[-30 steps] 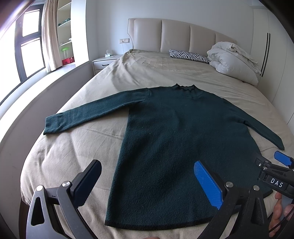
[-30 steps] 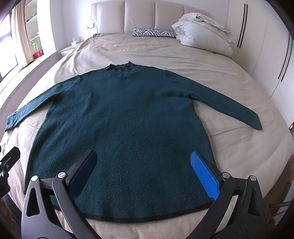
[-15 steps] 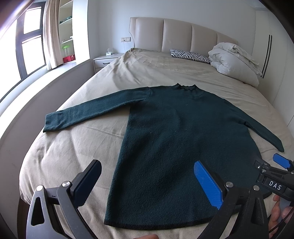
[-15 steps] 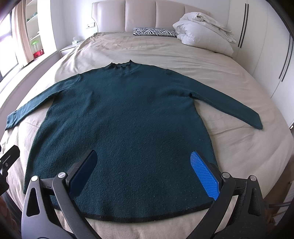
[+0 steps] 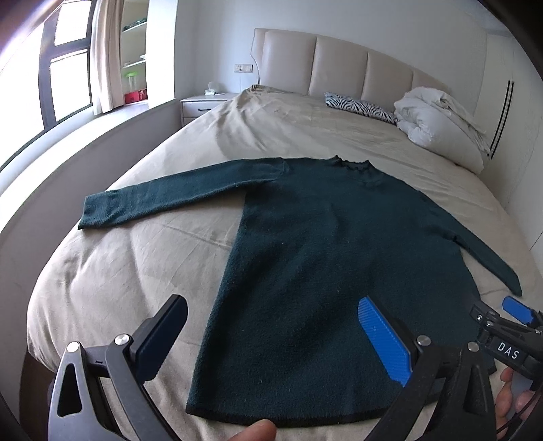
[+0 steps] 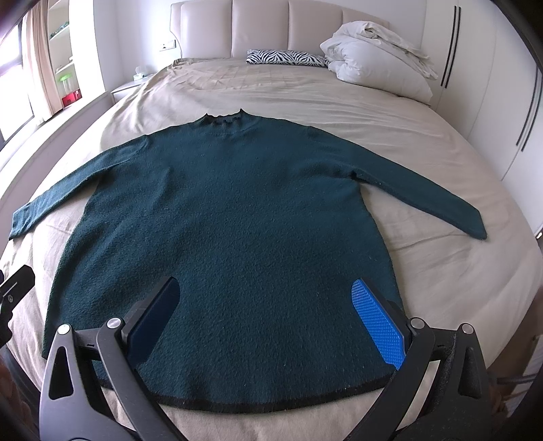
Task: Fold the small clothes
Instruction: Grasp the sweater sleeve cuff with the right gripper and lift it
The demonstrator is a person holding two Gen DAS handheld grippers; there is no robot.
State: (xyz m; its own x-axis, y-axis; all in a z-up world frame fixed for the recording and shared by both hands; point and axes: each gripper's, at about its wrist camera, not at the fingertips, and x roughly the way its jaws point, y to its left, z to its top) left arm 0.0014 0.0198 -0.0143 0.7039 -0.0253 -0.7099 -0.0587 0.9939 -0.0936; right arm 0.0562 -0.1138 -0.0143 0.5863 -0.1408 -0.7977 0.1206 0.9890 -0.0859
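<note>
A dark green long-sleeved sweater [image 5: 325, 244] lies flat on the beige bed [image 5: 129, 271], collar far, hem near, both sleeves spread out; it also shows in the right wrist view [image 6: 230, 217]. My left gripper [image 5: 271, 325] is open and empty, above the hem's left part. My right gripper [image 6: 264, 312] is open and empty, above the middle of the hem. The right gripper's tip shows at the right edge of the left wrist view [image 5: 509, 325]. The left gripper's tip shows at the left edge of the right wrist view [image 6: 13, 288].
A white duvet [image 6: 376, 57] and a zebra pillow [image 6: 285, 57] lie by the padded headboard [image 6: 261, 27]. A nightstand [image 5: 203, 105] and window ledge [image 5: 85, 149] run along the left. White wardrobe doors [image 6: 509, 101] stand on the right.
Both grippers have drifted slightly; the left view has shifted a little to the left and down. The sweater lies as before. Both grippers stay open.
</note>
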